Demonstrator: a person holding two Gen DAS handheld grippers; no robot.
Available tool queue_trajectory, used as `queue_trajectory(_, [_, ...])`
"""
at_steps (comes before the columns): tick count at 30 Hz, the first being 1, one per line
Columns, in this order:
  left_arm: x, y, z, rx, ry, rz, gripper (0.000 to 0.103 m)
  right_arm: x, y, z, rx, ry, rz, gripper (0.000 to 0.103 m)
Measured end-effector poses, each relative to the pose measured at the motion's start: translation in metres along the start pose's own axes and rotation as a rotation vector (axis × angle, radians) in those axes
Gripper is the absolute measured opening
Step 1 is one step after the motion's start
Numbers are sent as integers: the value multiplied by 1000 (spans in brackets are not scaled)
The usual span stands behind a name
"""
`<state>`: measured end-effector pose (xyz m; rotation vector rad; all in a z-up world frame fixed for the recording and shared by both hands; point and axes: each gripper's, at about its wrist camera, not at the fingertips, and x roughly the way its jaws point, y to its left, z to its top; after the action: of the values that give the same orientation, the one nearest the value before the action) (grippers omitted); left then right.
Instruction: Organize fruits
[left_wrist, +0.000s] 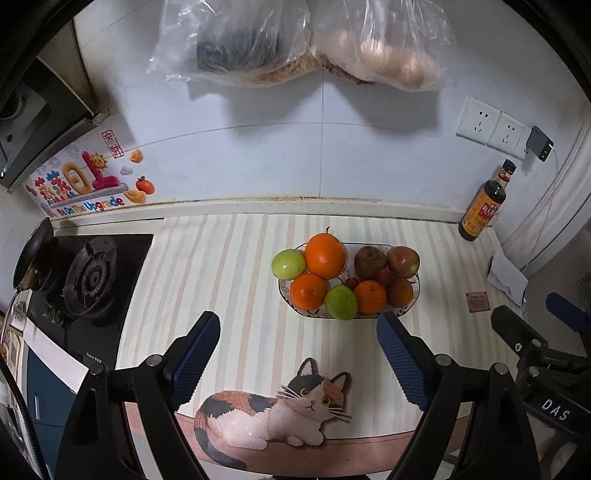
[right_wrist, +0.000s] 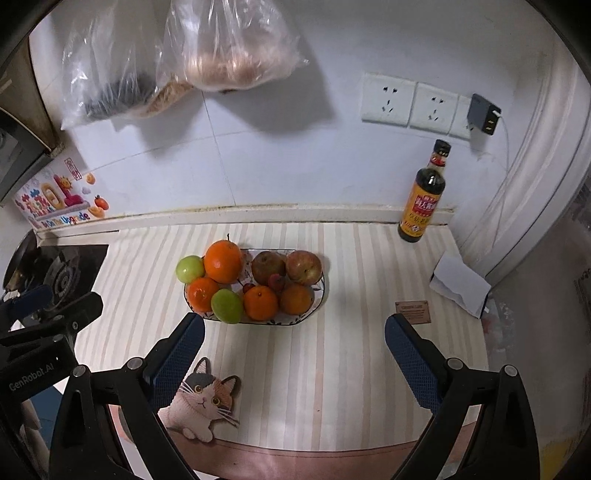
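Note:
A patterned plate (left_wrist: 416, 286) (right_wrist: 320, 291) on the striped mat holds a pile of fruit: a large orange (left_wrist: 325, 256) (right_wrist: 223, 261), smaller oranges (left_wrist: 308, 291) (right_wrist: 260, 302), two green apples (left_wrist: 341, 302) (right_wrist: 227, 305), two reddish apples (left_wrist: 403, 261) (right_wrist: 304, 266) and small red fruits (left_wrist: 384, 275). One green apple (left_wrist: 289, 263) (right_wrist: 190, 268) hangs at the plate's left rim. My left gripper (left_wrist: 298, 323) is open and empty, just in front of the plate. My right gripper (right_wrist: 294, 326) is open and empty, in front of the plate's right end.
A dark sauce bottle (left_wrist: 484, 205) (right_wrist: 424, 195) stands at the back right by the wall. A gas stove (left_wrist: 92, 280) with a pan (left_wrist: 35, 251) is on the left. A folded white paper (right_wrist: 461, 284) and a small brown card (right_wrist: 413, 312) lie at the right. Plastic bags (left_wrist: 306, 40) hang on the wall.

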<state>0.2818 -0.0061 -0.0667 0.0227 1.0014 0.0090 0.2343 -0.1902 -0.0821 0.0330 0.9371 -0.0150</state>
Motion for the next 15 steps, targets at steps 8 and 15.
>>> queue_trajectory(8, [10,1,5,1,13,0,87,17,0,5,13,36,4,100])
queue_trajectory(15, [15,3,8,-1,18,-1,87,17,1,7,8,37,-1,100])
